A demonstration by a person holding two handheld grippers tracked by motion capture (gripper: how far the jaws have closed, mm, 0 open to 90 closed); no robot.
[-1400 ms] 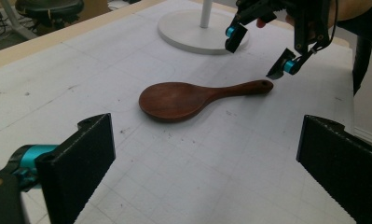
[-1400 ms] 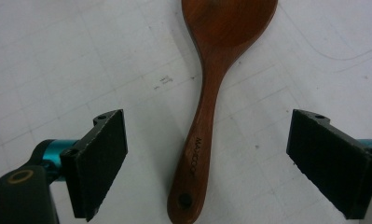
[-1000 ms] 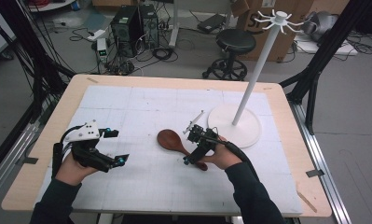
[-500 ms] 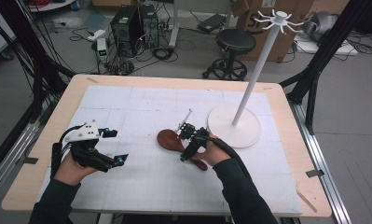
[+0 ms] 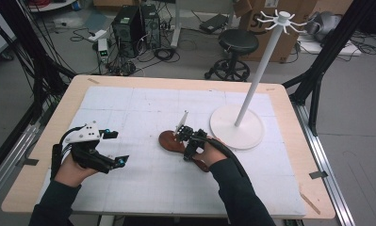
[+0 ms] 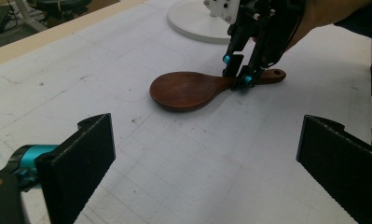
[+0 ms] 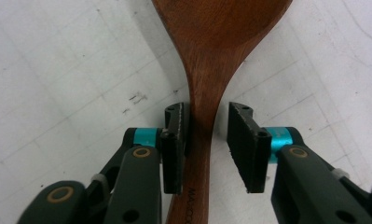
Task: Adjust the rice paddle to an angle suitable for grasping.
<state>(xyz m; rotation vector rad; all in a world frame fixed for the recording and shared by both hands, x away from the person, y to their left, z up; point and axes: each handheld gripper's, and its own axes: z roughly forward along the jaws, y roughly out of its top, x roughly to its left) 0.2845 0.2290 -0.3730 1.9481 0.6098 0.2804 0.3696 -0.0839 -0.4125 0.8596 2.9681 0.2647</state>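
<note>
A dark brown wooden spoon (image 5: 169, 140) lies flat on the white gridded mat, bowl to the left. My right gripper (image 5: 188, 151) points down over its handle. In the right gripper view the handle (image 7: 207, 93) runs between the jaws of my right gripper (image 7: 207, 130); they have just been closing. The left pad touches the wood and a thin gap remains at the right pad. My left gripper (image 5: 117, 147) hovers open at the mat's left with nothing between its jaws. The left gripper view shows the spoon (image 6: 188, 88) and the right gripper (image 6: 237, 79) ahead.
A white hanger stand with a round base (image 5: 236, 127) and a tall pole stands just right of the spoon, close to my right hand. The mat covers a wooden table (image 5: 289, 103). A stool and computers are on the floor beyond.
My right gripper has moved left and slightly down along the spoon onto the handle's neck, and its jaws have narrowed around it. The left hand and the spoon have stayed put.
</note>
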